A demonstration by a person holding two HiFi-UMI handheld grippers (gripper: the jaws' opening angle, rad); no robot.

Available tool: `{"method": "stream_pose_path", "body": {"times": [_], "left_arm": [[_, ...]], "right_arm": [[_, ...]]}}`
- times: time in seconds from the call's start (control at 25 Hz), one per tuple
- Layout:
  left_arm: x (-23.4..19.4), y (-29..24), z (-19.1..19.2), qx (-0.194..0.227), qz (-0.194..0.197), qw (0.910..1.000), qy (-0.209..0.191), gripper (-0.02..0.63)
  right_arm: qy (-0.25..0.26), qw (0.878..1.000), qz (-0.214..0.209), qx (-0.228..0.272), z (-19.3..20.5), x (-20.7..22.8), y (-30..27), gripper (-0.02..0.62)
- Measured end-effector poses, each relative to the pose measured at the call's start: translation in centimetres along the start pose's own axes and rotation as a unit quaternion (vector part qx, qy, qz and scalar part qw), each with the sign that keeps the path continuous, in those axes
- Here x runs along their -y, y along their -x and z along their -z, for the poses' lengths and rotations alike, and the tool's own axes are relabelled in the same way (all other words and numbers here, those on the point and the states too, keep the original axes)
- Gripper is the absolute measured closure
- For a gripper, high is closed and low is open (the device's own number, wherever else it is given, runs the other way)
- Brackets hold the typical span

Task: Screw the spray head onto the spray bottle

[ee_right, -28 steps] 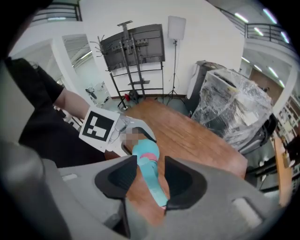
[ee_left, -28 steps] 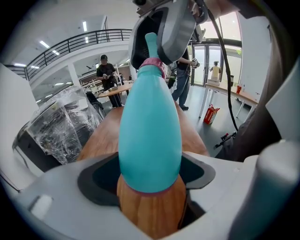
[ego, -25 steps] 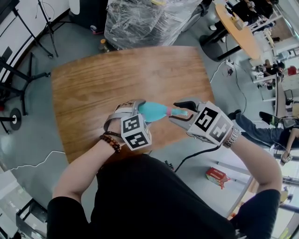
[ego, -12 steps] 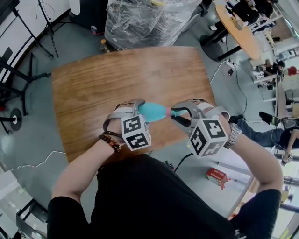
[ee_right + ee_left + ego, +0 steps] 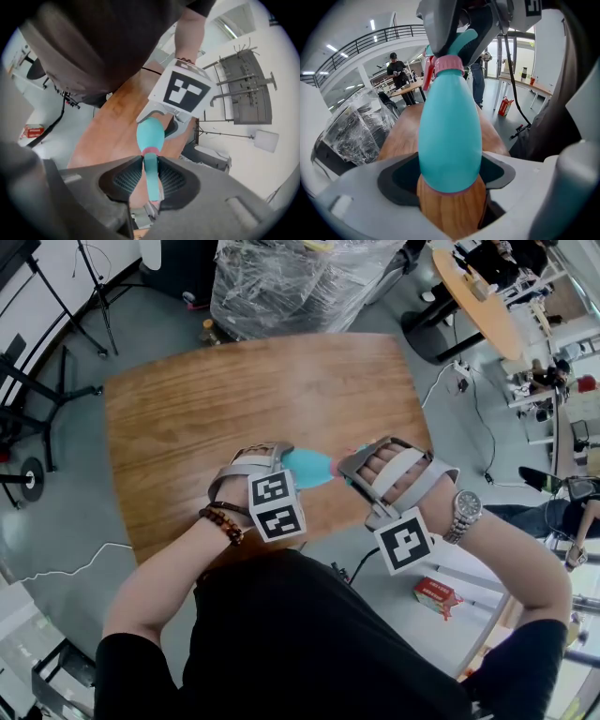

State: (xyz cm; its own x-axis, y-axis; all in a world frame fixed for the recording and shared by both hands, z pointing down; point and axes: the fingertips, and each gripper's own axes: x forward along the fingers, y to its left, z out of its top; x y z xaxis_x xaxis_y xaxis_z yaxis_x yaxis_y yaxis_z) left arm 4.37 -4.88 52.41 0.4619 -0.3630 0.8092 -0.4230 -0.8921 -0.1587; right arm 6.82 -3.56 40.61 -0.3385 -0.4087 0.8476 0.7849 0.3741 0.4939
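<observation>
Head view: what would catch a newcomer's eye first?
The teal spray bottle, held over the wooden table, its body clamped in the left hand-held gripper. The right hand-held gripper, whose jaws have just been closing, grips the spray head at the bottle's pink collar. Beyond the table stands a plastic-wrapped stack.

I look down on a rounded wooden table [image 5: 234, 409] standing on grey floor [image 5: 66, 498], near a plastic-wrapped stack [image 5: 300, 277].
</observation>
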Motion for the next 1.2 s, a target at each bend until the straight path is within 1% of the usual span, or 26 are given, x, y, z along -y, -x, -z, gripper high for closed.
{"method": "stream_pose_path", "body": {"times": [0.08, 0.16, 0.2, 0.24, 0.32, 0.36, 0.4, 0.44, 0.48, 0.52, 0.56, 0.6, 0.64, 0.68, 0.72, 0.76, 0.8, 0.84, 0.88, 0.92, 0.96, 1.0, 1.08, 1.2], "left_arm": [[0.2, 0.1, 0.0, -0.001, 0.004, 1.0000, 0.000, 0.200], [0.3, 0.1, -0.1, 0.000, 0.005, 1.0000, 0.002, 0.201], [0.3, 0.1, -0.1, 0.000, 0.003, 1.0000, 0.003, 0.201], [0.3, 0.1, -0.1, 0.000, 0.001, 1.0000, 0.005, 0.201], [0.2, 0.1, -0.2, -0.002, -0.005, 1.0000, 0.006, 0.202], [0.2, 0.1, -0.2, -0.004, -0.008, 0.9999, 0.005, 0.202], [0.1, 0.0, -0.3, -0.006, -0.012, 0.9999, 0.002, 0.202], [0.1, 0.0, -0.3, -0.008, -0.016, 0.9998, -0.001, 0.202], [0.1, -0.1, -0.3, -0.010, -0.019, 0.9998, -0.004, 0.202], [0.1, -0.1, -0.3, -0.012, -0.022, 0.9997, -0.008, 0.202], [0.1, -0.2, -0.3, -0.013, -0.025, 0.9995, -0.012, 0.202], [0.1, -0.2, -0.3, -0.014, -0.029, 0.9994, -0.016, 0.202], [0.0, -0.3, -0.3, -0.015, -0.032, 0.9992, -0.020, 0.202], [0.0, -0.3, -0.3, -0.017, -0.036, 0.9989, -0.024, 0.202], [-0.1, -0.3, -0.3, -0.018, -0.040, 0.9986, -0.029, 0.202], [-0.1, -0.4, -0.3, -0.019, -0.044, 0.9983, -0.033, 0.202], [-0.1, -0.4, -0.2, -0.018, -0.046, 0.9982, -0.034, 0.202], [-0.1, -0.4, -0.2, -0.017, -0.047, 0.9982, -0.032, 0.201], [-0.2, -0.4, -0.2, -0.016, -0.048, 0.9983, -0.030, 0.201], [-0.2, -0.4, -0.2, -0.014, -0.048, 0.9983, -0.028, 0.201], [-0.3, -0.4, -0.2, -0.012, -0.049, 0.9984, -0.027, 0.201], [-0.3, -0.4, -0.3, -0.009, -0.049, 0.9984, -0.026, 0.201], [-0.3, -0.4, -0.4, -0.004, -0.050, 0.9985, -0.023, 0.201], [-0.3, -0.4, -0.4, 0.001, -0.048, 0.9987, -0.019, 0.201]], "right_arm": [[0.029, 1.000, 0.004, -0.007, -0.2, -0.4, 0.1, 0.495], [0.045, 0.999, 0.002, -0.016, -0.2, -0.7, 0.1, 0.495], [0.040, 0.999, -0.001, -0.020, -0.2, -0.7, 0.0, 0.495], [0.023, 0.999, -0.008, -0.024, -0.1, -0.6, 0.0, 0.495], [-0.038, 0.998, -0.039, -0.030, 0.2, -0.5, -0.1, 0.496], [-0.079, 0.994, -0.062, -0.030, 0.5, -0.8, -0.3, 0.497], [-0.126, 0.988, -0.087, -0.030, 0.7, -1.0, -0.4, 0.495], [-0.176, 0.978, -0.110, -0.029, 0.9, -1.1, -0.5, 0.495], [-0.228, 0.964, -0.131, -0.028, 1.0, -1.1, -0.5, 0.495], [-0.282, 0.947, -0.154, -0.027, 1.1, -1.0, -0.5, 0.495], [-0.337, 0.924, -0.178, -0.023, 1.1, -1.0, -0.5, 0.495], [-0.394, 0.897, -0.201, -0.018, 1.1, -1.0, -0.6, 0.495], [-0.451, 0.864, -0.224, -0.013, 1.2, -1.0, -0.6, 0.495], [-0.508, 0.826, -0.244, -0.009, 1.3, -1.0, -0.7, 0.495], [-0.567, 0.780, -0.265, -0.006, 1.6, -1.0, -0.8, 0.495], [-0.625, 0.727, -0.285, -0.003, 1.9, -1.2, -1.0, 0.494], [-0.678, 0.670, -0.302, 0.003, 2.2, -1.2, -1.1, 0.492], [-0.720, 0.618, -0.315, 0.011, 2.4, -1.2, -1.2, 0.492], [-0.748, 0.580, -0.323, 0.019, 2.5, -1.1, -1.2, 0.491], [-0.762, 0.559, -0.325, 0.026, 2.6, -1.0, -1.2, 0.489], [-0.767, 0.554, -0.323, 0.031, 2.6, -0.9, -1.1, 0.488], [-0.765, 0.560, -0.318, 0.034, 2.7, -0.9, -1.1, 0.486], [-0.755, 0.578, -0.306, 0.036, 3.0, -0.8, -1.0, 0.457], [-0.743, 0.600, -0.293, 0.040, 3.3, -0.5, -0.7, 0.442]]}}
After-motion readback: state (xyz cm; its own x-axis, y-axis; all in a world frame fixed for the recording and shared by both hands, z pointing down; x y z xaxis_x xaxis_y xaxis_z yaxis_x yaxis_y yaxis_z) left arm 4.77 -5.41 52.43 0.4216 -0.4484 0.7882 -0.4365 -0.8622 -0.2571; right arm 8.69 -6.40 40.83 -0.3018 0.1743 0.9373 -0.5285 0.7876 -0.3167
